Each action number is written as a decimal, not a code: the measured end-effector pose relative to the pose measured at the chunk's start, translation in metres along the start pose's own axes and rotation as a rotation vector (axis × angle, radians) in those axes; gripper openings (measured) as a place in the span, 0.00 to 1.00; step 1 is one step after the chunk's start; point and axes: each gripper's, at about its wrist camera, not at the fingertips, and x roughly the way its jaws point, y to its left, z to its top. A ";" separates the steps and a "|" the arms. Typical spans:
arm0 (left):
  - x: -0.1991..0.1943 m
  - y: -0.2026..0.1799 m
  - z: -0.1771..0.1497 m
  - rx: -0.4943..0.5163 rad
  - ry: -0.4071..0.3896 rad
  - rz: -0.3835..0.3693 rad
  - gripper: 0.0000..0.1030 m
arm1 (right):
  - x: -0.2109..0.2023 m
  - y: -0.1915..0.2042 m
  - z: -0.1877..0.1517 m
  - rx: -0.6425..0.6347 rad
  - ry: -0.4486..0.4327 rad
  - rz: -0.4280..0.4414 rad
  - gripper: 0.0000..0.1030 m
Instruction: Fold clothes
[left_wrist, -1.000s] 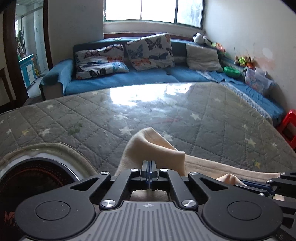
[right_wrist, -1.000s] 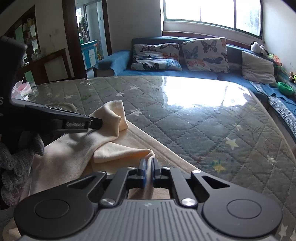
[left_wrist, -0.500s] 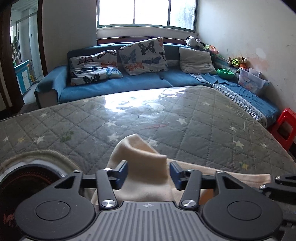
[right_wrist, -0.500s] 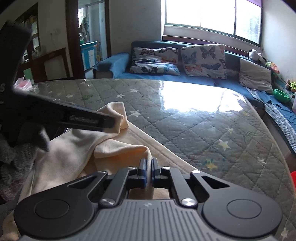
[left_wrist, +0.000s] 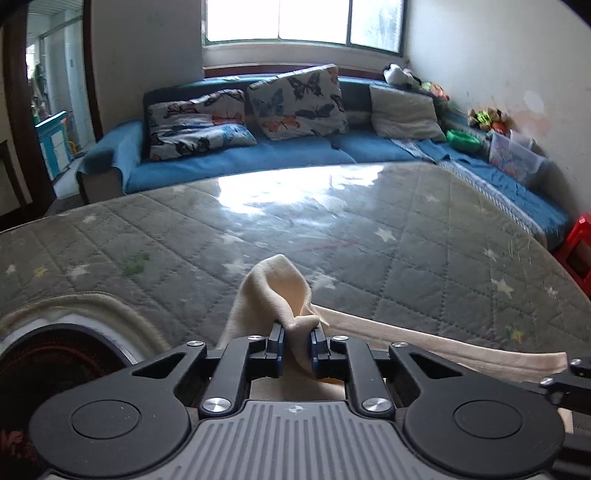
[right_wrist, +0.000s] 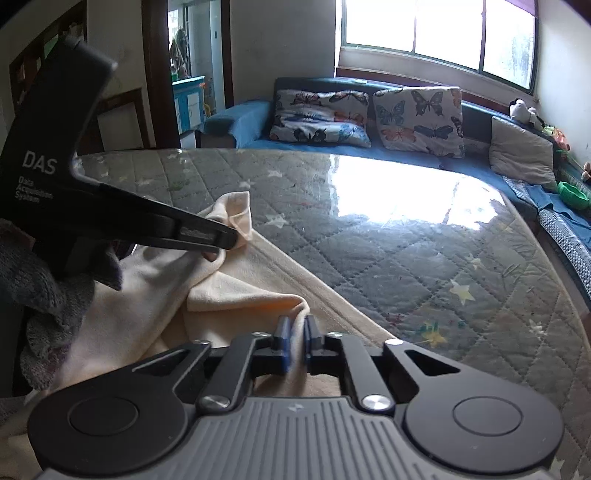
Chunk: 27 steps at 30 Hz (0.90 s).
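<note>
A: What's around, biggest first?

B: A grey quilted mattress (left_wrist: 369, 236) with stars fills the middle under a glossy sheet; behind it a blue sofa (left_wrist: 236, 162) carrying butterfly cushions (right_wrist: 417, 118), and a red stool (left_wrist: 580, 251) at the right edge.

A: And the clothing?

B: A cream garment (right_wrist: 236, 295) lies on the near edge of the mattress. The left gripper (left_wrist: 297, 345) has just been closing and pinches a raised fold; the right gripper (right_wrist: 295, 343) is clamped on another edge.

A: Anything in the way?

B: In the right wrist view the left gripper's body hides part of the cloth. A grey gloved hand (right_wrist: 40, 288) holds it.

A: Any writing?

B: "DAS" is printed on it; the small lines beneath read roughly "Data Acquisition System".
</note>
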 end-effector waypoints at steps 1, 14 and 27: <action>-0.005 0.003 -0.001 -0.008 -0.009 0.006 0.12 | -0.003 0.000 0.000 0.003 -0.010 -0.002 0.05; -0.121 0.086 -0.019 -0.187 -0.176 0.084 0.12 | -0.096 -0.001 -0.016 0.051 -0.164 -0.112 0.05; -0.225 0.182 -0.112 -0.388 -0.231 0.197 0.12 | -0.196 -0.028 -0.078 0.195 -0.283 -0.290 0.03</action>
